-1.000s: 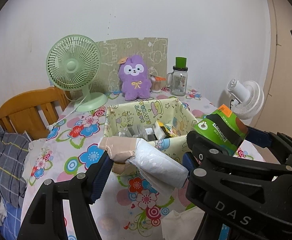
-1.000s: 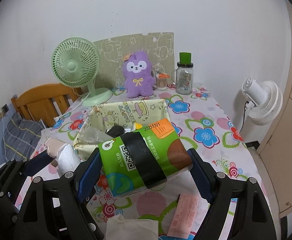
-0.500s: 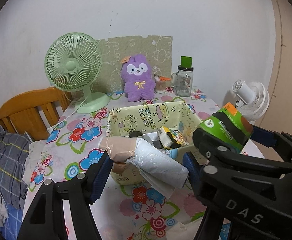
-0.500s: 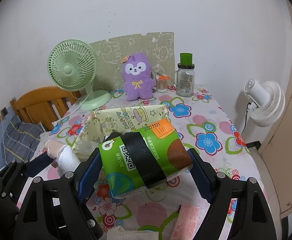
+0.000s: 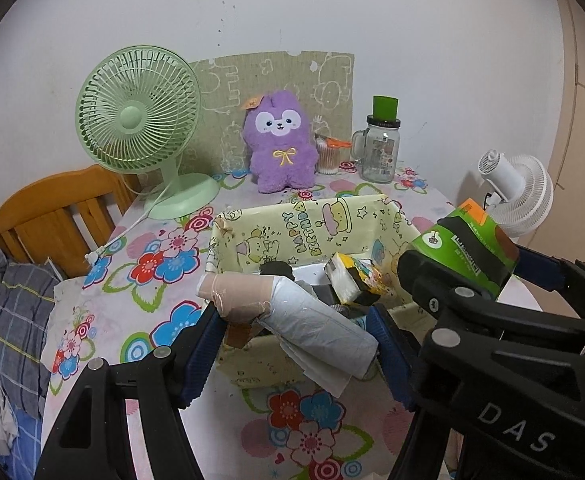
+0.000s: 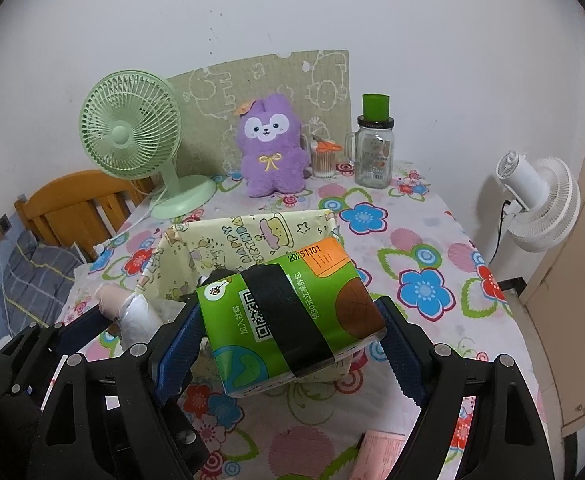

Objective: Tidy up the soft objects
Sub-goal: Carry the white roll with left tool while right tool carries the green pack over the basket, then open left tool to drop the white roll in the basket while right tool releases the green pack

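My left gripper [image 5: 296, 324] is shut on a rolled soft bundle [image 5: 292, 312], beige at one end and pale grey at the other, held over the near edge of the yellow patterned box [image 5: 304, 220]. My right gripper [image 6: 288, 328] is shut on a green tissue pack [image 6: 292, 312] with a black band, held above the same box [image 6: 252, 236]. The green pack also shows in the left wrist view [image 5: 464, 248], and the bundle in the right wrist view [image 6: 128, 312]. Several small items lie inside the box. A purple plush toy [image 5: 280, 148] stands at the back.
A green desk fan [image 5: 140, 120], a glass jar with green lid [image 5: 380, 148] and a cup of cotton swabs [image 5: 328, 156] stand at the back of the floral table [image 5: 152, 264]. A wooden chair [image 5: 56, 212] is left, a white fan [image 5: 520, 192] right. A pink packet [image 6: 380, 452] lies near.
Both grippers have moved forward with their loads, from in front of the box to over its near edge. The box now looks closer in both views.
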The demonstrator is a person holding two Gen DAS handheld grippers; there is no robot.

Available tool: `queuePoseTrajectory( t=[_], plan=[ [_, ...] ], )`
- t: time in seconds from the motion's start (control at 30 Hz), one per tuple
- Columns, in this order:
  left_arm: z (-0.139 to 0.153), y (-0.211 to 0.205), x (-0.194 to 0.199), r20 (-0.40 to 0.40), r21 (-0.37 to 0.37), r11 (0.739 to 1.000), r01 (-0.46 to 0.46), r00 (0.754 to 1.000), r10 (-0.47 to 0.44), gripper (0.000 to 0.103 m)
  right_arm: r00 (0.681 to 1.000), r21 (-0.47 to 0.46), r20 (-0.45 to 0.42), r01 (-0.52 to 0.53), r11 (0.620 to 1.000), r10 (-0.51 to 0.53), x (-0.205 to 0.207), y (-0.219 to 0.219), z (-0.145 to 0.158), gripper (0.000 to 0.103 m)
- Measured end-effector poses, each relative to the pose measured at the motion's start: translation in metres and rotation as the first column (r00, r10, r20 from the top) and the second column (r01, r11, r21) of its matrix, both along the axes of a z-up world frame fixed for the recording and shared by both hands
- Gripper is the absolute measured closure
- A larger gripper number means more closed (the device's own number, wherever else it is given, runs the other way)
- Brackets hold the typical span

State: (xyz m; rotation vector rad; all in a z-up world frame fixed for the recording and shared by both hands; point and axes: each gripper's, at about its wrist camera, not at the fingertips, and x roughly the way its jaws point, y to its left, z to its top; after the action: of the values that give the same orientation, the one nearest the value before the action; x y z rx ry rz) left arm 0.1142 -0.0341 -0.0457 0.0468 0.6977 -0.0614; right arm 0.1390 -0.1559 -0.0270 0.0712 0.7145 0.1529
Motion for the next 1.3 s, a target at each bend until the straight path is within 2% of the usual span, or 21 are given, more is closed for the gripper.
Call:
queuePoseTrajectory(
  t=[0.5,0.7,0.77,0.97,1.3],
  plan=[
    [0.007,-0.005,0.039,0.023,-0.011,1.000,0.019,1.000,-0.019,0.028,1.000,0.008,0.001,0.015,1.000,-0.015,0.036,-0.004,0.000,0.018],
    [0.001,-0.006,0.057,-0.004,-0.031,0.999,0.025,1.000,-0.025,0.028,1.000,-0.009,-0.001,0.016,1.000,-0.016,0.050,-0.003,-0.001,0.018],
    [-0.001,-0.005,0.061,-0.014,-0.039,0.999,0.022,1.000,-0.023,0.021,1.000,-0.010,-0.006,0.015,1.000,-0.015,0.054,-0.002,-0.003,0.018],
    [-0.008,0.001,0.068,-0.035,-0.051,0.999,0.016,0.999,-0.017,0.010,0.999,-0.009,-0.030,0.009,1.000,-0.009,0.064,0.000,-0.012,0.018],
    [-0.016,0.003,0.072,-0.057,-0.051,0.998,0.029,0.998,-0.032,0.002,0.999,-0.009,-0.052,-0.008,1.000,0.008,0.076,0.007,-0.021,0.018]
  ],
)
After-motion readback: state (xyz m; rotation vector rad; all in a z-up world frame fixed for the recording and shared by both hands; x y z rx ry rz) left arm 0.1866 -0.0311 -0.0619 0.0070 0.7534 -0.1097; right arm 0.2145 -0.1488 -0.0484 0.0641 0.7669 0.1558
